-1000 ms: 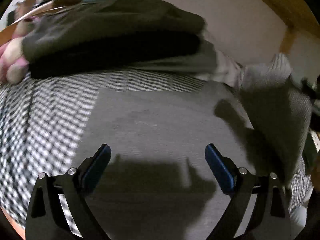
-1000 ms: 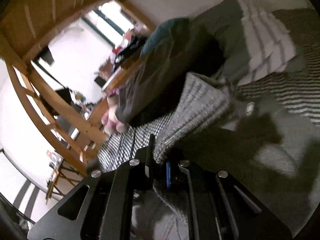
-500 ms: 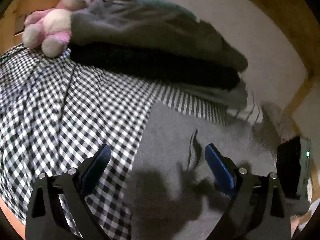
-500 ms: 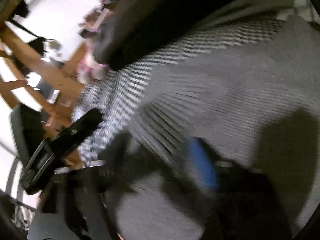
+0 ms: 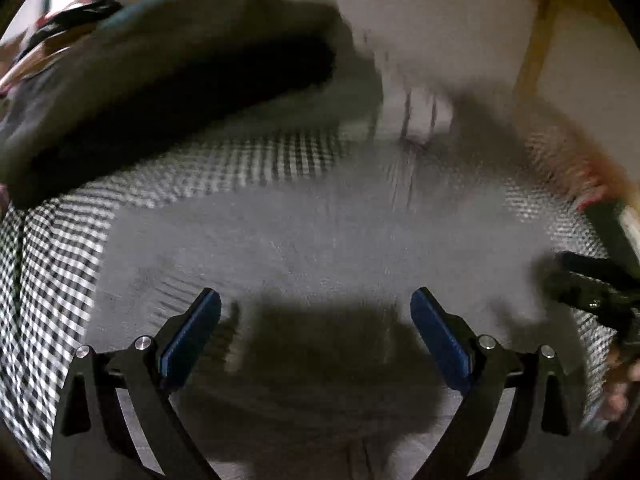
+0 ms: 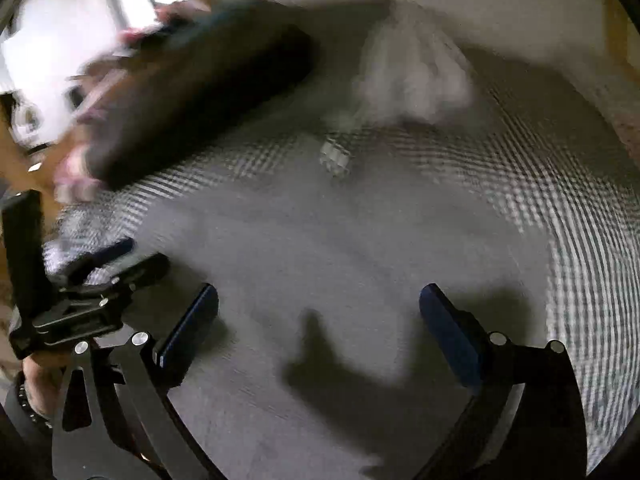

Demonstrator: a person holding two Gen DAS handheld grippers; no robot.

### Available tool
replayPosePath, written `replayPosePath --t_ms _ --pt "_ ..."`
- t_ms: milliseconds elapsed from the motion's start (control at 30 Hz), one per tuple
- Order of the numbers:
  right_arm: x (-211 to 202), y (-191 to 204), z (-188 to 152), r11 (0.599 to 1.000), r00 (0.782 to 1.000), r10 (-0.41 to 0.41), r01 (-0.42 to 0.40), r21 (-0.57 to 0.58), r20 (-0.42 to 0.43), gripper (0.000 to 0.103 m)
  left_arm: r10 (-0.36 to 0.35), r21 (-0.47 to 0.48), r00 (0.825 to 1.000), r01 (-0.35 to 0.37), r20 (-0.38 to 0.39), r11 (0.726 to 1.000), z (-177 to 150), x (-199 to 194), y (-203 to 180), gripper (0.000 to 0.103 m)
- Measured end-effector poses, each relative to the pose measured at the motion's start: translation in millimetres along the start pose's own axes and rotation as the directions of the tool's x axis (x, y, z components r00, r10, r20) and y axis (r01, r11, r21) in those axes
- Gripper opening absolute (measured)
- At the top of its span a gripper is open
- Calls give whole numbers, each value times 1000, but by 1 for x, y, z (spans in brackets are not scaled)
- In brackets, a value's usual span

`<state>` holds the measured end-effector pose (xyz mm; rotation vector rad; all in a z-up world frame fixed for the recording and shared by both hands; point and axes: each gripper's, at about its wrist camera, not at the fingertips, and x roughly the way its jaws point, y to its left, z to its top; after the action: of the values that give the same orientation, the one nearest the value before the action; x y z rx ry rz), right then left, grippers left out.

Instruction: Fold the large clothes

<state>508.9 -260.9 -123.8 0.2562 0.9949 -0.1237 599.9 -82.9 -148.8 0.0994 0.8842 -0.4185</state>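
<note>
Since letting go, right claw (image 6: 318,320) gapes like left claw (image 5: 316,322) above grey garment (image 5: 320,240); grab the 9 o'clock edge squarely.

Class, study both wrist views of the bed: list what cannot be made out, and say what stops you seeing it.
1. Left wrist view: the dark bedding pile is motion-blurred; separate items cannot be told.
2. Left wrist view: the right gripper is cut off by the frame edge.
3. Right wrist view: the pale heap is smeared.
4. Both views: the grey garment runs under the open grippers; its near edge is hidden.
</note>
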Motion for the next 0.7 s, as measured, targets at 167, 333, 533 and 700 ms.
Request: replayPosePath --t_ms 167,333,533,700 --pt "40 -1 -21 991 991 -114 109 -77 -71 100 79 36 996 -77 -44 996 -16 28 -13 94" --pt "46 -9 -21 990 989 -137 135 -42 -58 101 107 51 994 -105 -38 993 -19 31 -17 95" --pt "20 -16 -39 983 982 -164 155 -95 -90 100 107 52 994 -105 -33 993 -19 38 -10 97" --pt "30 -18 -60 975 979 -194 186 -122 -58 101 104 47 994 -103 -24 994 -20 41 -8 98"
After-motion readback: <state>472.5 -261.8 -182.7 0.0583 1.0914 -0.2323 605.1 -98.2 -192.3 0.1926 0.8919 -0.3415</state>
